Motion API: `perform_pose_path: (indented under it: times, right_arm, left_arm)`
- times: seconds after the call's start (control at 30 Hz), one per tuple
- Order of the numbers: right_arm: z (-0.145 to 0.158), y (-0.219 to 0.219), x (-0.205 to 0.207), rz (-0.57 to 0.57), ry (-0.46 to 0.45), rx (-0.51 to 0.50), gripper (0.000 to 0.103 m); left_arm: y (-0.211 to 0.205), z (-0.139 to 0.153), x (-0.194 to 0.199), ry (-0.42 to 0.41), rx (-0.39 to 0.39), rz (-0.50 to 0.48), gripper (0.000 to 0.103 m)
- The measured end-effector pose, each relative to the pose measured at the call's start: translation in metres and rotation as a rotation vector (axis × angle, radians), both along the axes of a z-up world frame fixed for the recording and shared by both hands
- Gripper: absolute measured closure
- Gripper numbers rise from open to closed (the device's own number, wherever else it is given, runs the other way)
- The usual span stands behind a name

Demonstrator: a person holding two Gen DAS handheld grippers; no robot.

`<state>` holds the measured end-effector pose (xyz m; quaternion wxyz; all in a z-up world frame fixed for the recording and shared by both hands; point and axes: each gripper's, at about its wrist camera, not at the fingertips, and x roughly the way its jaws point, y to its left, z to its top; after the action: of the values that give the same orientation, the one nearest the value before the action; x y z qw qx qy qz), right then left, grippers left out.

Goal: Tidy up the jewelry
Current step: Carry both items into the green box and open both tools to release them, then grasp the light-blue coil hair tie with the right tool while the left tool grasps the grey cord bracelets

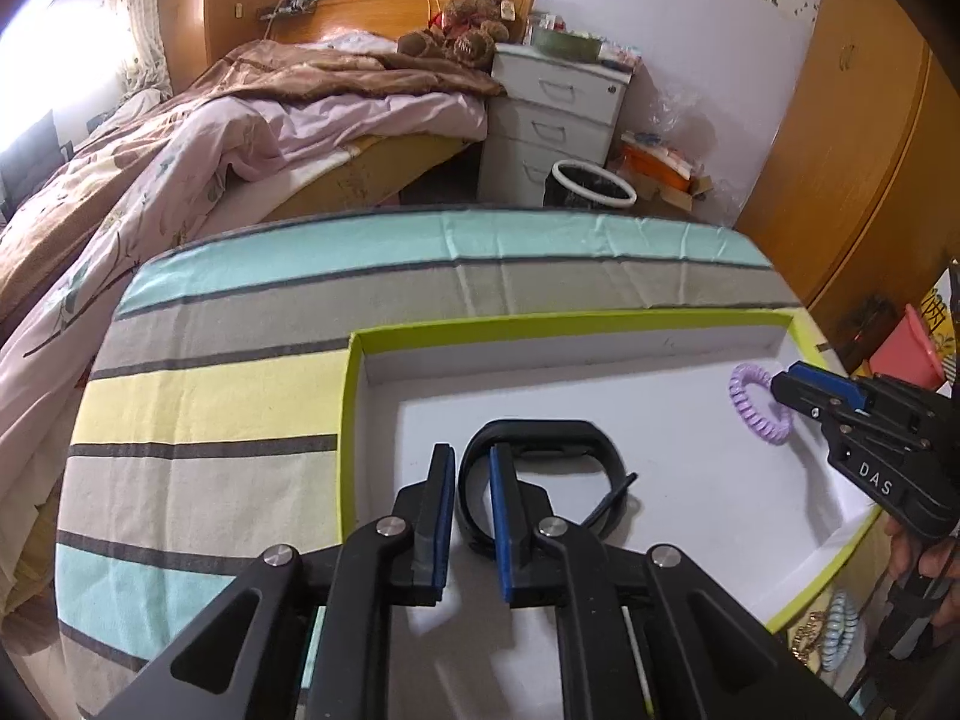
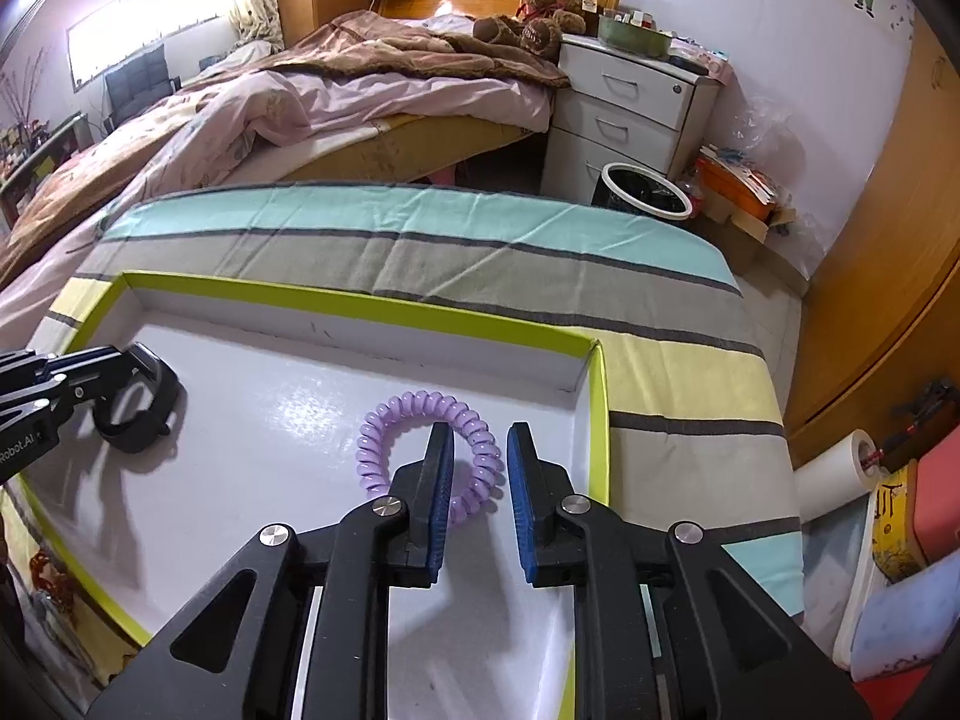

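Observation:
A shallow white tray with a lime-green rim lies on a striped cloth. A black wristband lies in it. My left gripper straddles the band's left side, jaws slightly apart and the band resting on the tray floor. A purple spiral hair tie lies near the tray's right wall. My right gripper is open with the tie's right side between its fingers.
The striped cloth covers the table. A bed, white drawer unit and bin stand beyond it. A blue spiral tie and gold chain lie off the tray's near right edge. A wooden wardrobe stands right.

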<state>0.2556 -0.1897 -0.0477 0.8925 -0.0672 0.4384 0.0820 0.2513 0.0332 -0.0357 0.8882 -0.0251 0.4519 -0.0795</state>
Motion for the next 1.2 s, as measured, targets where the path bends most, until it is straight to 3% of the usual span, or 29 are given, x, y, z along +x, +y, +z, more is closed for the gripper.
perform_pose_path:
  times: [0.1,0.13,0.17,0.23,0.27,0.47,0.6,0.73,1.2]
  right_arm:
    - [0.012,0.000,-0.011,0.011,-0.037,0.030,0.079]
    - [0.016,-0.001,-0.014,0.016,-0.045,0.041,0.074]
    - [0.020,-0.001,-0.018,0.018,-0.054,0.049,0.062]
    - [0.029,-0.004,-0.031,0.024,-0.074,0.066,0.057]
    - [0.031,-0.005,-0.035,0.025,-0.080,0.074,0.057]
    - [0.039,-0.024,-0.081,0.021,-0.089,0.137,0.057]
    - [0.028,-0.040,-0.114,-0.001,-0.056,0.189,0.057]
    - [0.012,-0.048,-0.135,-0.012,-0.014,0.177,0.057]
    - [-0.015,-0.045,-0.155,-0.026,0.062,0.168,0.057]
  left_arm:
    - [0.003,0.012,-0.011,-0.027,-0.031,0.000,0.091]
    - [0.004,0.017,-0.017,-0.038,-0.036,-0.001,0.087]
    - [0.005,0.021,-0.021,-0.046,-0.040,-0.003,0.082]
    - [0.008,0.031,-0.036,-0.067,-0.067,-0.010,0.054]
    - [0.009,0.035,-0.043,-0.074,-0.077,-0.007,0.050]
    - [0.027,0.050,-0.094,-0.117,-0.132,0.026,0.049]
    - [0.039,0.044,-0.127,-0.106,-0.161,0.043,0.049]
    - [0.047,0.040,-0.155,-0.098,-0.183,0.056,0.049]
    - [0.051,0.023,-0.196,-0.033,-0.189,0.065,0.049]
